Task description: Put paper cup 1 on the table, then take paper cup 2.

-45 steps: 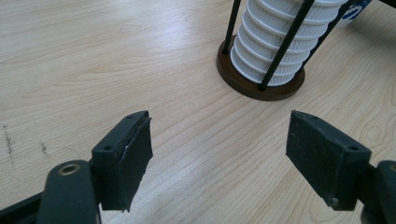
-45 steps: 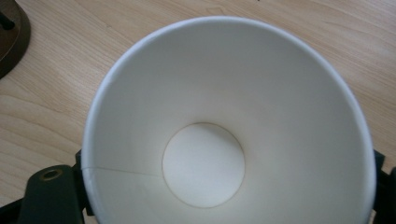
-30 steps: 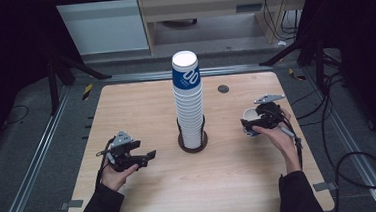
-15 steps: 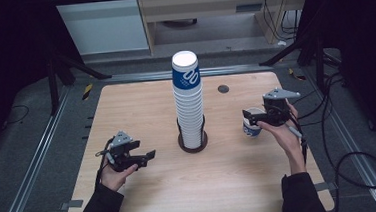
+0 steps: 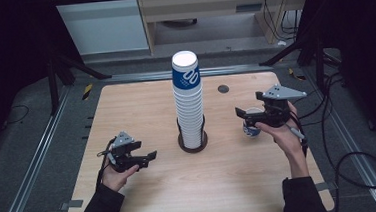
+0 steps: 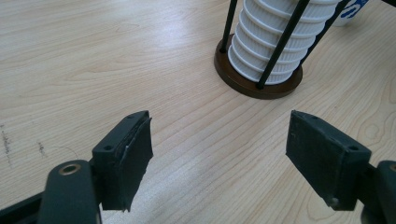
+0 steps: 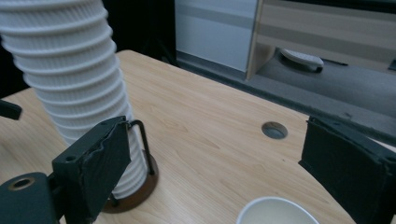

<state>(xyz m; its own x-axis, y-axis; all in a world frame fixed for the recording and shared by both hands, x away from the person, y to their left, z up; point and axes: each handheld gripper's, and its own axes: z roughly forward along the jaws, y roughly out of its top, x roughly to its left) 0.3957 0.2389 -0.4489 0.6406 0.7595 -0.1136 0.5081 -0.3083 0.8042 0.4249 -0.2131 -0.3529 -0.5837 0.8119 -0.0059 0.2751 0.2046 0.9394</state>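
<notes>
- White paper with a blue print: the cup stands upright on the counter, mouth up, its long axis vertical, at the right side and just below the right claw.
- In the right gripper view the cup's rim shows at the bottom edge, lower than the two jaws and between their lines; the pads do not press on it, so the cup is not held.
- The right claw's jaws stand wide apart and have just been opening a little, with nothing gripped between them.
- To the cup's left rises the stack of ribbed white cups, upright, its top cup blue-banded, held in a holder with a round dark base and thin black rods. Stack and cup are well apart, with bare wood between.
- A small round hole lies in the counter behind the cup.
- The right hand comes in from the lower right, forearm angled up the counter, the claw pointing left toward the stack and raised off the wood.
- The left claw sits low near the counter at the left, pointing right toward the holder's base, jaws open and empty; the left hand grips it from below.
</notes>
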